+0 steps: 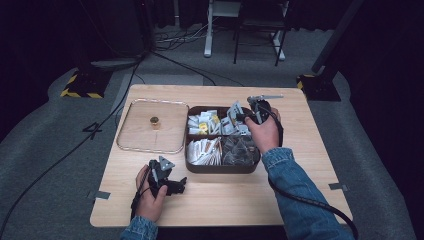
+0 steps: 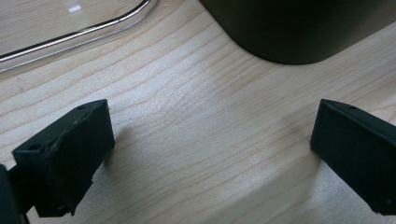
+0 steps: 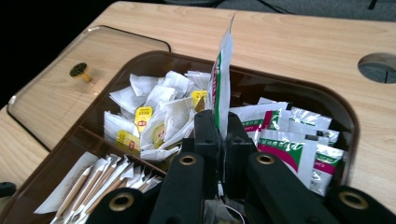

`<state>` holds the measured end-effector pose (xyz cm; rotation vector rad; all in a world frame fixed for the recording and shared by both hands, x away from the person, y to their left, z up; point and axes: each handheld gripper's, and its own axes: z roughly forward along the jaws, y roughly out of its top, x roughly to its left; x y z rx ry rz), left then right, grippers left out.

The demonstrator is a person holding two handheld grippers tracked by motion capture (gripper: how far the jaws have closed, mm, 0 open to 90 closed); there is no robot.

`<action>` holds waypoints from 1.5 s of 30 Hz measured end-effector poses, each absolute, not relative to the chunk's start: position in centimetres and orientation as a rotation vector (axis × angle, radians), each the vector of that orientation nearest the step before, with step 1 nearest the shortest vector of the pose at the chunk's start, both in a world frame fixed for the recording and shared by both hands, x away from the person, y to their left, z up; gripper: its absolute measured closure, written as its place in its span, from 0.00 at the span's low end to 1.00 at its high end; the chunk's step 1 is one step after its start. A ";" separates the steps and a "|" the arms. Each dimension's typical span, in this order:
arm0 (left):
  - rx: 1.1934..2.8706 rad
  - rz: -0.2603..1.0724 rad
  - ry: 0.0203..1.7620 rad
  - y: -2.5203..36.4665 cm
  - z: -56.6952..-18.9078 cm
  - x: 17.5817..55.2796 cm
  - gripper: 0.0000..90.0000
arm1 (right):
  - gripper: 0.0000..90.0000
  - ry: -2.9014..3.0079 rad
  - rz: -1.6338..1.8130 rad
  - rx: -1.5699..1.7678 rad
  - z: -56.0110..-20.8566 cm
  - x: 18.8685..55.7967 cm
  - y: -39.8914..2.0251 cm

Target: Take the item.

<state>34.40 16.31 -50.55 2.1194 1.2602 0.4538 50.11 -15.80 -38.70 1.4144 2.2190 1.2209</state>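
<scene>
**Wood-grain table, one sachet held over the box**

Pale wooden table [image 1: 220, 200] carries a dark brown divided box [image 1: 222, 167] near its middle, with a clear lid [image 1: 132, 142] lying flat just to the box's left, its small brass knob [image 1: 154, 120] pointing up. The right gripper [image 3: 217, 128], held in the person's right hand [image 1: 264, 132], hovers over the box's far right compartment with its jaws clamped on a white sachet with green and red print [image 3: 222, 74], which stands upright on edge between them above a heap of like sachets [image 3: 289, 140]. Beside that heap, the far left compartment holds white tea bags with yellow tags [image 3: 149, 112]; the near left one holds paper-wrapped sticks [image 3: 100, 179]; the near right one holds dark translucent pouches [image 1: 240, 149]. The left gripper [image 1: 172, 185] rests low over bare table in front of the box, in the person's left hand [image 1: 149, 200], its jaws spread wide and holding nothing; the box's rounded corner and the lid's rim lie just beyond them. Cables trail across the grey carpet [image 1: 50, 140] behind.
</scene>
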 end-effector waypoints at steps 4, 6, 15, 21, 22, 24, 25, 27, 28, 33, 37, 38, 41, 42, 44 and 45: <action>2.120 0.448 1.261 16.3 -50.5 34.4 0.00 | 0.97 2.200 1.257 1.404 -37.6 49.3 -17.0; 2.120 0.449 1.262 16.3 -50.5 34.4 0.00 | 0.97 2.201 1.265 1.411 -37.4 49.2 -17.2; 2.120 0.447 1.261 16.3 -50.5 34.4 0.00 | 0.97 2.186 1.334 1.418 -35.6 47.9 -19.5; 2.119 0.445 1.261 16.2 -50.6 34.5 0.00 | 0.97 2.179 1.339 1.404 -34.5 46.9 -21.3; 2.119 0.445 1.261 16.2 -50.6 34.5 0.00 | 0.97 2.172 1.346 1.411 -34.2 46.6 -22.0; 2.117 0.445 1.262 16.2 -50.6 34.5 0.00 | 0.97 2.167 1.346 1.416 -34.1 46.5 -22.4; 2.118 0.445 1.262 16.2 -50.6 34.5 0.00 | 0.97 2.162 1.342 1.417 -34.0 46.4 -22.9; 2.120 0.445 1.261 16.2 -50.6 34.5 0.00 | 0.97 2.157 1.336 1.425 -33.8 46.2 -23.6; 2.120 0.445 1.260 16.2 -50.6 34.5 0.00 | 0.97 2.154 1.332 1.428 -33.8 46.1 -24.1; 2.122 0.447 1.258 16.3 -50.5 34.5 0.00 | 0.97 2.151 1.317 1.450 -33.9 45.8 -25.8; 2.123 0.447 1.257 16.3 -50.5 34.5 0.00 | 0.97 2.137 1.296 1.468 -34.1 45.4 -27.1; 2.122 0.447 1.257 16.3 -50.5 34.5 0.00 | 0.97 2.130 1.282 1.476 -34.3 45.3 -27.8; 2.123 0.447 1.257 16.3 -50.5 34.5 0.00 | 0.97 2.120 1.273 1.488 -34.5 45.3 -28.5; 2.123 0.447 1.257 16.3 -50.5 34.5 0.00 | 0.97 2.120 1.275 1.492 -34.6 45.3 -28.9; 2.124 0.447 1.256 16.3 -50.5 34.5 0.00 | 0.97 2.115 1.274 1.503 -34.9 45.4 -29.4; 2.124 0.446 1.255 16.3 -50.5 34.6 0.00 | 0.97 2.115 1.257 1.504 -35.2 45.4 -29.8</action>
